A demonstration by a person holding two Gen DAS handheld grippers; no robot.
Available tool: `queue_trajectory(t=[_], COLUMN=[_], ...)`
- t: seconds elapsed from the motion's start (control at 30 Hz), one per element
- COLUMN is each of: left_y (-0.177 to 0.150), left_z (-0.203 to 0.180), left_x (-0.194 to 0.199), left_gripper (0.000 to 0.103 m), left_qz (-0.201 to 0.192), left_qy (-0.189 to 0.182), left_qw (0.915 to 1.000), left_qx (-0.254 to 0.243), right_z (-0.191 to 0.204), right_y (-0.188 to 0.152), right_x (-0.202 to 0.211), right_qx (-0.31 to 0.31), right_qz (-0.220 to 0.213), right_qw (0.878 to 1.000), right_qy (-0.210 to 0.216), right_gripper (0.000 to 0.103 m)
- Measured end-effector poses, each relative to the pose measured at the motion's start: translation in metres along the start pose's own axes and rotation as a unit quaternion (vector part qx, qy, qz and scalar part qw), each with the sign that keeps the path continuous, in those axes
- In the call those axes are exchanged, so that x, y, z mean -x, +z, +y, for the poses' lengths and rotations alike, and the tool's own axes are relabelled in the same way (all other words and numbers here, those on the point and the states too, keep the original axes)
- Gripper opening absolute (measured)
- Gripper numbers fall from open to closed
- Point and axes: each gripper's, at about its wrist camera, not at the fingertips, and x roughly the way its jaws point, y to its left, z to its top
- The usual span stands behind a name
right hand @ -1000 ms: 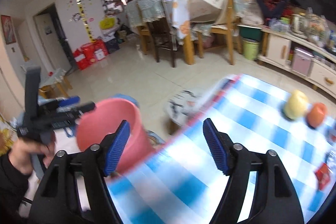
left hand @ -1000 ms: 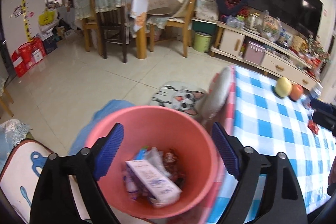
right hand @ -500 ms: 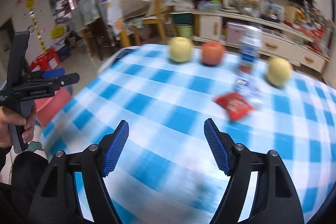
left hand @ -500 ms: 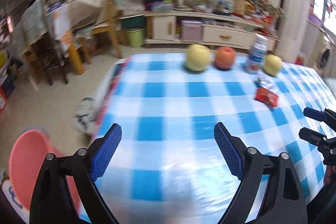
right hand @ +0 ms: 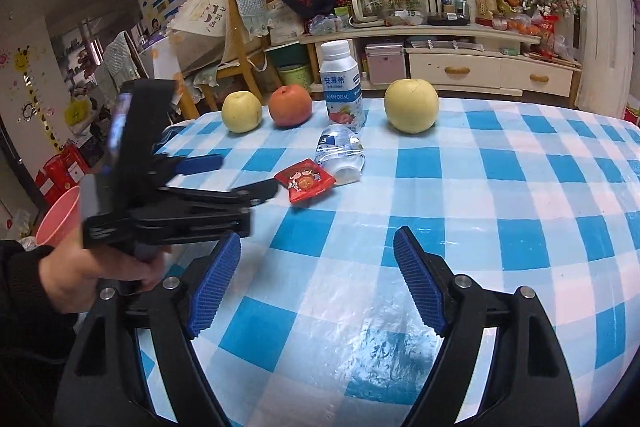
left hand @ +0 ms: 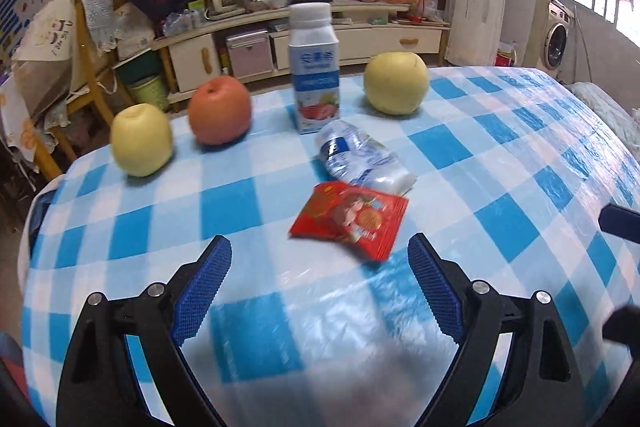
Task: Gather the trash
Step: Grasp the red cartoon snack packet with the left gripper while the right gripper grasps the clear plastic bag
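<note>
A red snack wrapper (left hand: 350,221) lies on the blue checked tablecloth (left hand: 256,339), touching a crushed clear plastic bottle (left hand: 360,159) just behind it. Both also show in the right wrist view: the wrapper (right hand: 305,181) and the crushed bottle (right hand: 340,151). My left gripper (left hand: 320,279) is open and empty, just short of the wrapper. It also shows from the side in the right wrist view (right hand: 240,177). My right gripper (right hand: 318,273) is open and empty, further back over the cloth. The pink bin (right hand: 60,213) stands on the floor to the left of the table.
An upright white milk bottle (left hand: 314,67), a red apple (left hand: 220,111) and two yellow apples (left hand: 142,139) (left hand: 396,83) stand along the table's far edge. Behind are a TV cabinet (left hand: 352,39) and wooden chairs (right hand: 240,43).
Both grippers swung from the pink bin round to the table. The left gripper has moved forward, close to the red wrapper. Both stay open.
</note>
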Motion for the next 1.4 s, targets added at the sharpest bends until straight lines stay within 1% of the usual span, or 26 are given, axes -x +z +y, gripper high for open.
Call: queue_trajectory(t=[0.17,0.23,0.3,0.37,0.47,0.5,0.67,0.7,0.73,0.77,0.83,0.87,0.97,1.0,1.1,1.2,1.4], left_y=[0.011,0.014,0.015,0.016,0.017,0.017,0.016,0.015,0.015,0.014,0.013,0.013,0.010,0.010,0.007,0.003,-0.006], left_z=[-0.004,-0.005,-0.005,-0.004,-0.003,-0.004,-0.006,-0.006,-0.006,-0.005,0.002,0.004,0.009,0.011,0.018,0.029,0.051], left_x=[-0.029,-0.042,-0.050,-0.058,-0.064,-0.071,-0.069,-0.069,-0.068,-0.066,-0.063,-0.062,-0.059,-0.058,-0.055,-0.050,-0.034], left_gripper=[0.089,0.089,0.089,0.089,0.089,0.090,0.090,0.089,0.086,0.079,0.070,0.063,0.060,0.058,0.057,0.056,0.056], left_qz=[0.010,0.017,0.025,0.040,0.056,0.076,0.074,0.074,0.071,0.065,0.059,0.058,0.057,0.056,0.055,0.051,0.035], left_qy=[-0.006,0.000,-0.002,-0.007,-0.015,-0.021,-0.032,-0.032,-0.032,-0.031,-0.027,-0.024,-0.027,-0.027,-0.027,-0.016,0.002], left_qw=[0.9999,0.9998,0.9996,0.9990,0.9982,0.9968,0.9967,0.9968,0.9970,0.9974,0.9978,0.9979,0.9980,0.9980,0.9981,0.9983,0.9989], left_qx=[0.008,0.009,0.013,0.016,0.017,0.013,0.005,0.004,0.004,0.004,0.014,0.014,0.005,0.006,0.013,0.025,0.031], right_z=[-0.019,-0.021,-0.022,-0.022,-0.023,-0.023,-0.024,-0.024,-0.022,-0.021,-0.020,-0.019,-0.016,-0.016,-0.014,-0.016,-0.012], right_y=[0.011,0.016,0.022,0.026,0.032,0.033,0.042,0.044,0.048,0.051,0.056,0.058,0.062,0.063,0.064,0.063,0.066], right_x=[-0.022,-0.029,-0.036,-0.045,-0.062,-0.066,-0.088,-0.094,-0.099,-0.104,-0.111,-0.116,-0.125,-0.127,-0.135,-0.138,-0.149], right_qx=[-0.017,-0.007,0.008,0.021,0.034,0.038,0.064,0.072,0.079,0.085,0.092,0.096,0.096,0.095,0.093,0.094,0.098], right_qz=[0.014,0.016,0.016,0.019,0.027,0.028,0.035,0.037,0.039,0.039,0.034,0.037,0.040,0.040,0.045,0.048,0.057], right_qw=[1.000,1.000,1.000,0.999,0.999,0.999,0.997,0.996,0.995,0.995,0.995,0.994,0.994,0.994,0.995,0.994,0.994], right_qy=[-0.010,-0.016,-0.023,-0.028,-0.025,-0.026,-0.037,-0.039,-0.040,-0.037,-0.033,-0.033,-0.024,-0.021,-0.014,-0.011,-0.008], right_gripper=[0.080,0.080,0.080,0.081,0.081,0.081,0.081,0.081,0.081,0.081,0.082,0.082,0.082,0.082,0.082,0.082,0.082])
